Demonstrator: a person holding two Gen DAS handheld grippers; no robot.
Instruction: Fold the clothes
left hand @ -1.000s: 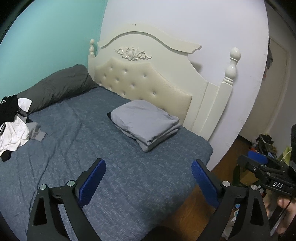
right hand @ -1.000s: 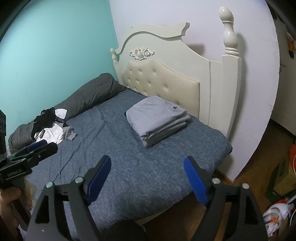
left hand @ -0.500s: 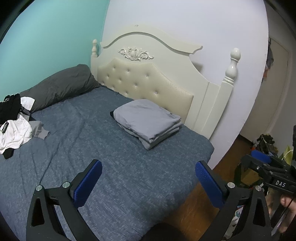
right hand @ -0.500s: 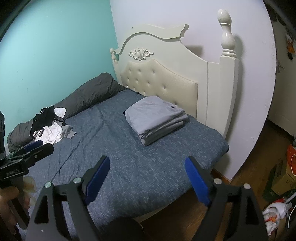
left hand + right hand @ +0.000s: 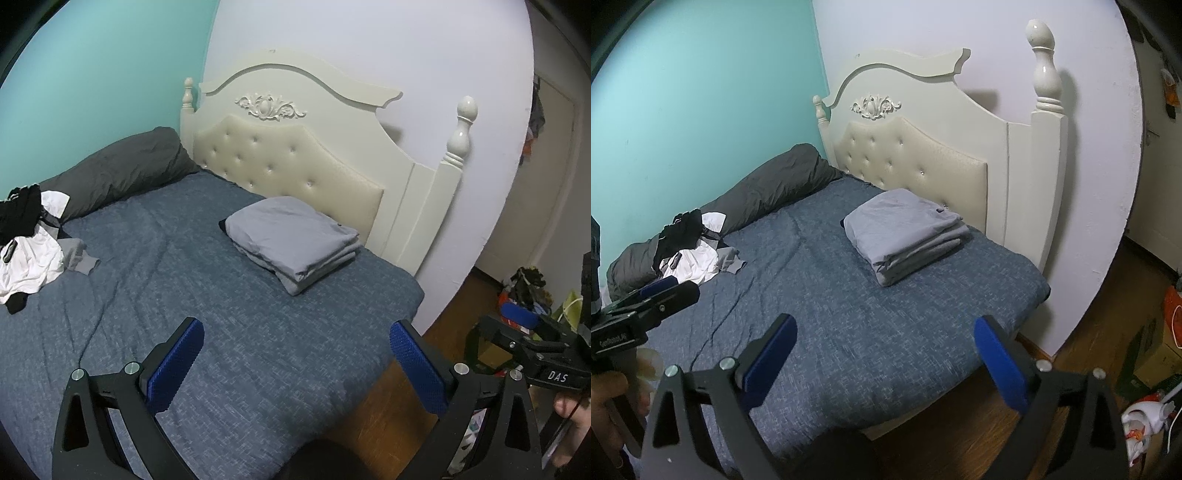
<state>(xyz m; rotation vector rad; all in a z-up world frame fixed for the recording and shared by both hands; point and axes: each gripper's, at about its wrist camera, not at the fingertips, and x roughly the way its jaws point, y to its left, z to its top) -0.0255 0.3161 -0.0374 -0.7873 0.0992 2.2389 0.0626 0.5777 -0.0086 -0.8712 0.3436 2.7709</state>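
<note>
**Both grippers wide, nothing held**

My left gripper [image 5: 295, 354] hangs over the near edge of the bed [image 5: 258, 350], jaws spread wide and empty. My right gripper [image 5: 882, 350] is the same: wide apart, gripping nothing. Farther on, the folded grey stack [image 5: 295, 240] sits by the headboard [image 5: 288, 162]. The unfolded pile [image 5: 29, 236] lies well apart at the left, against a dark pillow [image 5: 122, 166].
</note>
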